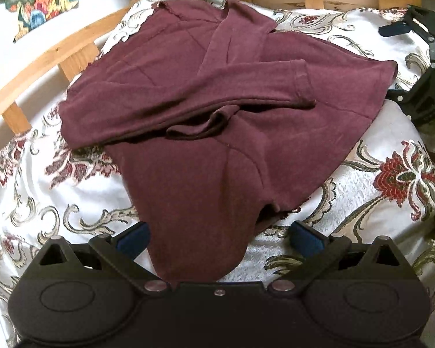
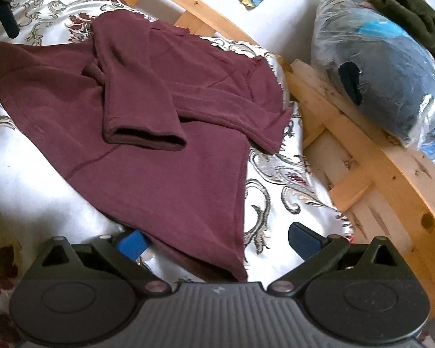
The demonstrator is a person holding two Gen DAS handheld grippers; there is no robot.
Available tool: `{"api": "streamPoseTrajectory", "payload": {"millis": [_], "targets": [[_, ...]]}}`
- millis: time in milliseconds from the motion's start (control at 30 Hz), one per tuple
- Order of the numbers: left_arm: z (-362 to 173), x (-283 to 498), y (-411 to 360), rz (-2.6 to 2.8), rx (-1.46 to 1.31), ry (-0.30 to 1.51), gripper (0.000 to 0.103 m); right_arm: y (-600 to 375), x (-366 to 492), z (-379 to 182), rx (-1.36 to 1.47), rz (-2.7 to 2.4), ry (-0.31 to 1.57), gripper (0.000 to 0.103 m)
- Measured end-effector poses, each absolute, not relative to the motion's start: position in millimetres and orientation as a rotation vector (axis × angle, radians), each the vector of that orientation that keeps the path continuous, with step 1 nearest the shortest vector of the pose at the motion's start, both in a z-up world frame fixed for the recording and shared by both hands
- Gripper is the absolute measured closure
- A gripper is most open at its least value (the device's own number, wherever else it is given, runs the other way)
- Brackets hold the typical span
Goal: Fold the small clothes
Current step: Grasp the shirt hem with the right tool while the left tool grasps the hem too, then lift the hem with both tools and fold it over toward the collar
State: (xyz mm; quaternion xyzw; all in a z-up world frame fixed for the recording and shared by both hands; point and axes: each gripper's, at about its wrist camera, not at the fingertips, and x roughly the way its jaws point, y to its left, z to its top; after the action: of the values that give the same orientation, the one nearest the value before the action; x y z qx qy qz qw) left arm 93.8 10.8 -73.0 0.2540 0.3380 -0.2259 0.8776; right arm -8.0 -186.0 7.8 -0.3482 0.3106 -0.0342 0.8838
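Floral bedspread (image 1: 362,191), pine bed frame (image 2: 371,156), bright daylight.

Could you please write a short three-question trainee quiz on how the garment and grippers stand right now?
1. True or false: both sleeves of the maroon top are folded across its body.
2. Multiple choice: the left gripper is (A) shut on the hem, (B) open with the hem between its fingers, (C) out of view.
3. Short answer: what rests on the wooden frame in the right wrist view?

Key
1. True; the two cuffs lie across the body, overlapping.
2. B; the right gripper is open too, at a corner of the top.
3. A clear plastic bag of dark clothes.
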Motion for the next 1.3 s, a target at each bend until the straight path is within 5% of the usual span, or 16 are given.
{"api": "streamPoseTrajectory", "payload": {"millis": [167, 267, 333, 433, 767, 900, 967, 1033, 1300], "targets": [[-74, 86, 4, -0.471, 0.606, 0.644, 0.001, -187, -5, 10, -0.707, -0.029, 0.646, 0.008], [-76, 85, 1, -0.468, 0.631, 0.629, 0.001, -185, -2, 14, -0.674, 0.019, 0.640, 0.040], [-76, 86, 0, -0.466, 0.630, 0.629, 0.001, -182, 2, 18, -0.651, 0.052, 0.643, 0.072], [-76, 85, 0, -0.475, 0.630, 0.621, 0.001, -178, 9, 32, -0.586, 0.093, 0.638, 0.093], [-85, 94, -6, -0.472, 0.669, 0.580, 0.001, -195, 44, 100, -0.278, 0.116, 0.584, 0.095], [-81, 94, -4, -0.421, 0.711, 0.559, 0.021, -191, 38, 101, -0.338, 0.098, 0.573, 0.095], [-79, 90, -3, -0.412, 0.740, 0.530, 0.051, -188, 32, 95, -0.363, 0.084, 0.579, 0.095], [-80, 87, -4, -0.426, 0.781, 0.523, 0.093, -183, 22, 86, -0.400, 0.062, 0.578, 0.095], [-49, 81, 4, -0.450, 0.780, 0.492, 0.098, -170, -17, 68, -0.434, -0.039, 0.515, 0.097]]}}
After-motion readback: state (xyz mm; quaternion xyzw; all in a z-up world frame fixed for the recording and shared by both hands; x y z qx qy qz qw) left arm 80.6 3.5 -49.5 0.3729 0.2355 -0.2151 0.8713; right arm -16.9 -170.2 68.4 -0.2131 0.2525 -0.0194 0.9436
